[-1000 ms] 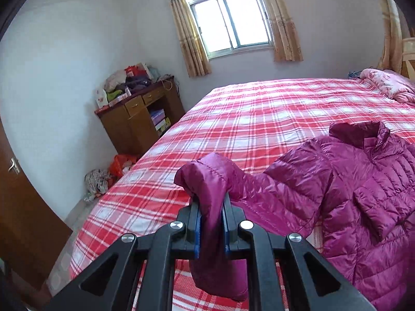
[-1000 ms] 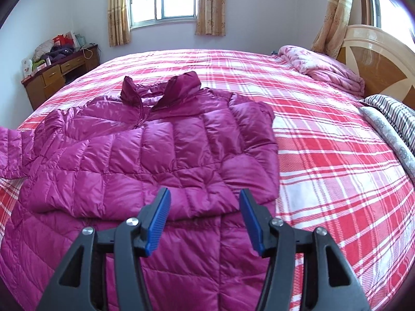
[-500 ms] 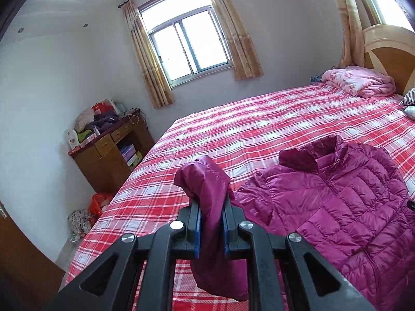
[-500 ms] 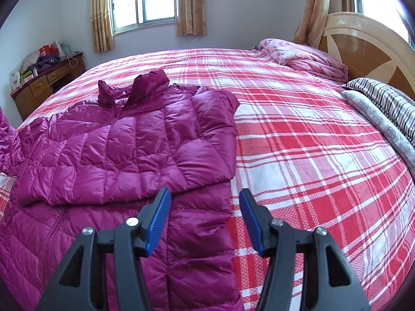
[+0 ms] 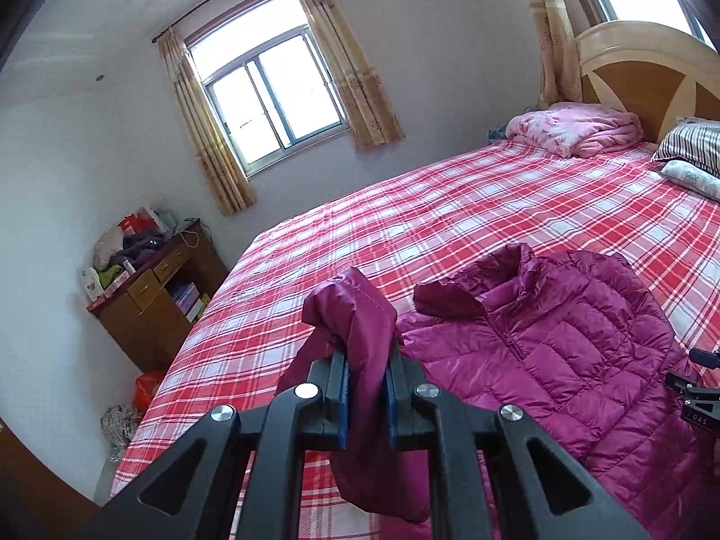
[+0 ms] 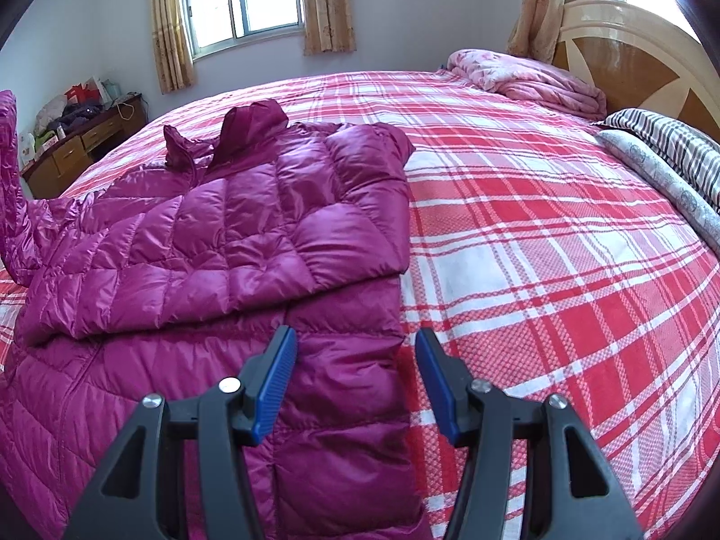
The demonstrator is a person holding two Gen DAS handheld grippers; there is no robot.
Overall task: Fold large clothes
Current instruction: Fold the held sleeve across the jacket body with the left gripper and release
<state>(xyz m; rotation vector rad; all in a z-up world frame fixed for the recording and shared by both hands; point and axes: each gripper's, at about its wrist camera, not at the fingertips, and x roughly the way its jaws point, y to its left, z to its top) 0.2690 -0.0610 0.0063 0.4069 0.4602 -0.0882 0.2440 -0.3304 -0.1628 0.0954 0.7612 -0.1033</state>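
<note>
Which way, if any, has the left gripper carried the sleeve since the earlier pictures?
Yes: the left gripper, shut on the sleeve, swung away from the cabinet toward the headboard.

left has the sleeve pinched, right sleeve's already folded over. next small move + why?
Probably carry the sleeve across and lay it over the jacket front. The left gripper is shut on it, lifted off the bed, while the other sleeve already lies folded across the chest. The right gripper hangs open over the jacket's side edge, holding nothing.
</note>
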